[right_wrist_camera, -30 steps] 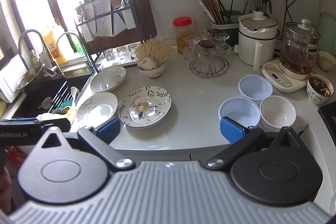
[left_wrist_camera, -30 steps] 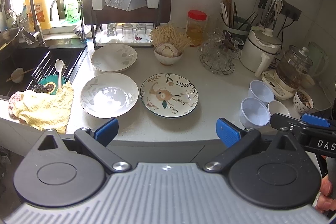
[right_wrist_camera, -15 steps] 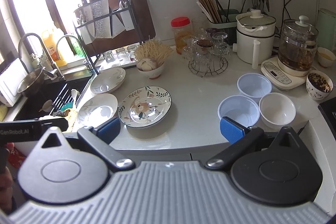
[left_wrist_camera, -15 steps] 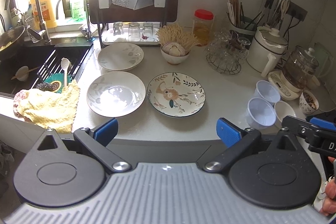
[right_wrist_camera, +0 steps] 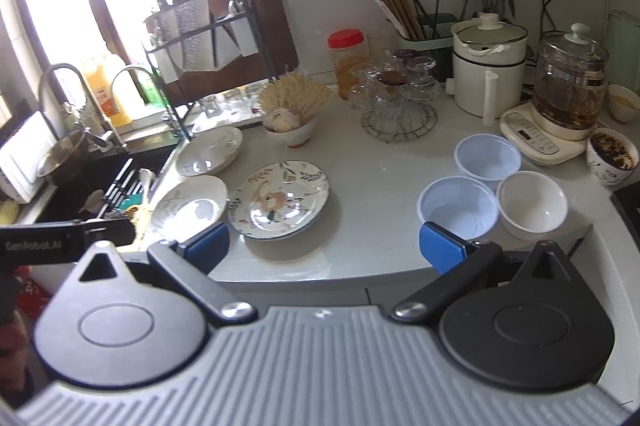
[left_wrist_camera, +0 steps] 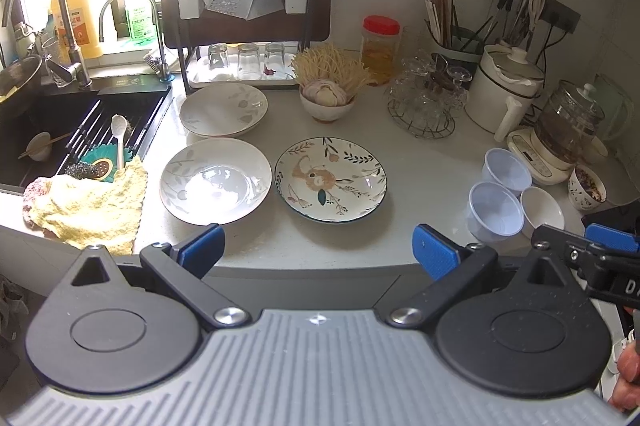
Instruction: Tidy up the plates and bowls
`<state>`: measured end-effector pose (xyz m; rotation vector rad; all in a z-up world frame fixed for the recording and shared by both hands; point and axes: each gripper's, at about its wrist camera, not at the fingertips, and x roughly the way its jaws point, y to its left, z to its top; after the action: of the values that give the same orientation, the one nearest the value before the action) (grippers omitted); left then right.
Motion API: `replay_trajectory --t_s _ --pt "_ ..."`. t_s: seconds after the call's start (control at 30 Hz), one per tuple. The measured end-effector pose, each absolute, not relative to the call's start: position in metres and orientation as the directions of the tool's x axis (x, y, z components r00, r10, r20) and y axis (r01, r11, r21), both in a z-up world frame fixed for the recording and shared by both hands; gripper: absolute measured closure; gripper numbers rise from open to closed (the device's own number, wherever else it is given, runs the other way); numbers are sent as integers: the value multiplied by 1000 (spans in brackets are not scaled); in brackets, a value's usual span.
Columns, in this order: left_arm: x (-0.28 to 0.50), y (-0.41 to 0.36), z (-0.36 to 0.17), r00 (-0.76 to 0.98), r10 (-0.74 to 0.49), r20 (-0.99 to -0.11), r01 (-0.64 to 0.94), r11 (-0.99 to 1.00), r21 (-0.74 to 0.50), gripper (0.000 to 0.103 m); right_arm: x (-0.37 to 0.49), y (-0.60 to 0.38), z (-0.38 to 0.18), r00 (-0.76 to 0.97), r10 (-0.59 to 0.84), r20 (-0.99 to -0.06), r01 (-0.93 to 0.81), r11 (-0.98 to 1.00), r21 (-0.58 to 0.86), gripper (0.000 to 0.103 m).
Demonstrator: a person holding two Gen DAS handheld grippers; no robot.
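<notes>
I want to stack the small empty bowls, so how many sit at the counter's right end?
3: two translucent plastic bowls, one nearer the front edge, one behind it, and a white bowl right of the front one. None looks hidden.

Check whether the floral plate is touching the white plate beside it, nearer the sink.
Cannot tell. In the left wrist view the floral plate and the white plate show rims almost meeting; in the right wrist view they overlap by perspective, so neither settles it.
</notes>
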<state>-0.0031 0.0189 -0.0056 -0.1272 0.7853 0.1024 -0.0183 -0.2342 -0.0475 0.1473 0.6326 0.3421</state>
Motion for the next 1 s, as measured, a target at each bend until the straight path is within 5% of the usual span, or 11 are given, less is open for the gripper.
replay_trajectory --t_s 1.0 --pt "23 12 -10 685 165 -710 -258 966 -23 1 6 -232 -55 714 470 -518 -389 882 265 0"
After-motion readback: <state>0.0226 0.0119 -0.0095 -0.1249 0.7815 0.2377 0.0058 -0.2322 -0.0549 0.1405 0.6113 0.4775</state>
